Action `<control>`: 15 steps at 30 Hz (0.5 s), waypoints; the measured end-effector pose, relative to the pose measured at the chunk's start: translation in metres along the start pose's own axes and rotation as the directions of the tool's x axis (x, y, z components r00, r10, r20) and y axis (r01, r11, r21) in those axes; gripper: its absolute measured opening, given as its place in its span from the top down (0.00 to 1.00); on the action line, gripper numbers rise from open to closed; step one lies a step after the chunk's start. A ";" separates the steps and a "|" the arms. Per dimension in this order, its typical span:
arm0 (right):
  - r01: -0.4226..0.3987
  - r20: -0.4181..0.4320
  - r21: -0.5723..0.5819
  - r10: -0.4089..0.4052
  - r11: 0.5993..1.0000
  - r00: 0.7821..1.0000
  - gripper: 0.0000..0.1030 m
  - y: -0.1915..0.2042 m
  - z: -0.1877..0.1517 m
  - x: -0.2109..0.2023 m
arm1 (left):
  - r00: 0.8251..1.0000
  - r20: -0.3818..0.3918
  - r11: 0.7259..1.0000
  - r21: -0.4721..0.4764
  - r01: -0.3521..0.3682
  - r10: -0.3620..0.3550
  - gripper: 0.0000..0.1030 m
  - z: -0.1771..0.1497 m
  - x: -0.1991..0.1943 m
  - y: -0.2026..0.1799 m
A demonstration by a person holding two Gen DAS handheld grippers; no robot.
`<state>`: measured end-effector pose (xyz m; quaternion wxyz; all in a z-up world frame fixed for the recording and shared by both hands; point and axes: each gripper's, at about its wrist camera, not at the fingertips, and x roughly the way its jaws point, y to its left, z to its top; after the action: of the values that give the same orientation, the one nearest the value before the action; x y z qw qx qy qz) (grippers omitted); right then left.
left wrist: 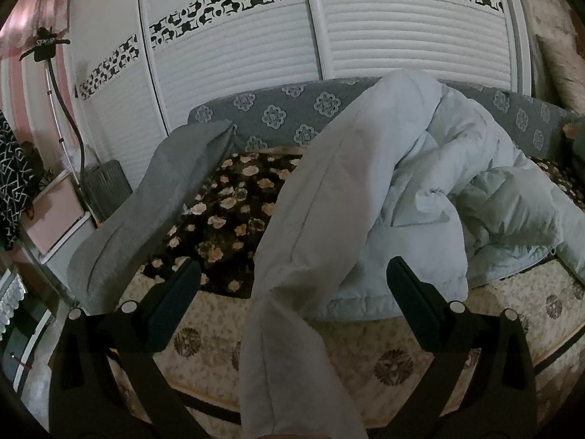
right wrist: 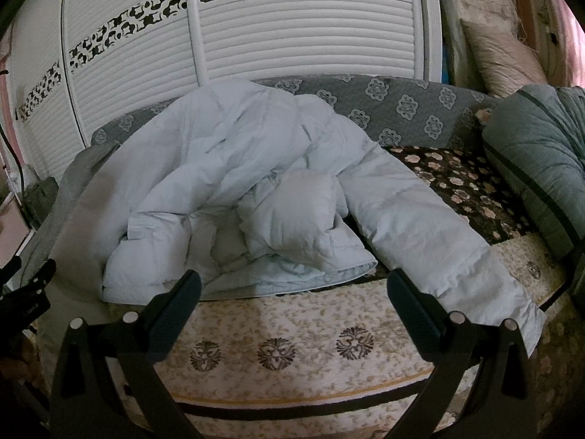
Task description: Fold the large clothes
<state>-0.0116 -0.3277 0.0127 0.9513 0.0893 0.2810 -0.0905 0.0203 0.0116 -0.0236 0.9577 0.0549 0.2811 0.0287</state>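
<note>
A pale blue puffy jacket (left wrist: 475, 183) lies crumpled on the bed, and the right wrist view shows it (right wrist: 219, 168) with one sleeve (right wrist: 457, 241) stretched toward the front right. A long pale grey-white cloth (left wrist: 321, 219) runs from the jacket down between my left gripper's fingers. My left gripper (left wrist: 294, 280) is open, its pads apart from the cloth on both sides. My right gripper (right wrist: 294, 281) is open over the bed's front edge with nothing between its fingers. The sleeve's cuff lies just beside its right finger (right wrist: 413, 303).
A grey garment (left wrist: 153, 201) is draped at the bed's left side. The bed has a dark floral spread (left wrist: 226, 201) and a cream patterned blanket (right wrist: 292, 322). White louvred wardrobe doors (left wrist: 237, 55) stand behind. A folded grey-green quilt (right wrist: 541, 168) and a pillow (right wrist: 501, 62) sit at right.
</note>
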 end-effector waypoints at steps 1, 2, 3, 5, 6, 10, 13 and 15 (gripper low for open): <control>0.002 0.000 0.000 -0.002 1.000 1.000 0.02 0.000 0.000 0.000 | 1.000 -0.002 1.000 0.002 -0.002 0.002 0.03 0.000 0.001 0.000; 0.005 -0.002 -0.001 -0.005 1.000 1.000 0.02 0.000 0.000 0.001 | 1.000 -0.004 1.000 0.003 -0.003 0.003 0.03 -0.001 0.002 0.000; 0.006 -0.004 -0.001 -0.006 1.000 1.000 0.02 -0.001 0.000 0.002 | 1.000 -0.007 1.000 0.006 -0.006 0.006 0.03 -0.001 0.004 -0.001; 0.013 -0.012 0.001 -0.013 1.000 1.000 0.02 -0.003 0.000 0.005 | 1.000 -0.018 1.000 0.013 -0.010 0.010 0.03 -0.003 0.009 -0.002; 0.016 -0.017 0.005 -0.016 1.000 1.000 0.02 -0.005 -0.001 0.007 | 1.000 -0.028 1.000 0.019 -0.010 0.010 0.03 -0.005 0.013 -0.003; 0.020 -0.028 0.032 -0.020 0.999 0.999 0.02 -0.010 0.001 0.009 | 0.995 -0.103 1.000 0.021 0.007 -0.005 0.24 -0.011 0.034 -0.002; 0.019 -0.025 0.039 -0.018 0.999 1.000 0.02 -0.012 0.001 0.007 | 0.985 -0.170 1.000 0.004 0.027 -0.026 0.46 -0.016 0.049 0.001; 0.018 -0.022 0.036 -0.017 0.999 1.000 0.02 -0.011 0.002 0.006 | 0.983 -0.182 1.000 -0.002 0.021 -0.021 0.57 -0.017 0.053 0.003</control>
<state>-0.0081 -0.3391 0.0094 0.9455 0.1052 0.2904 -0.1028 0.0556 0.0206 -0.0661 0.9281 0.0490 0.3682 0.0236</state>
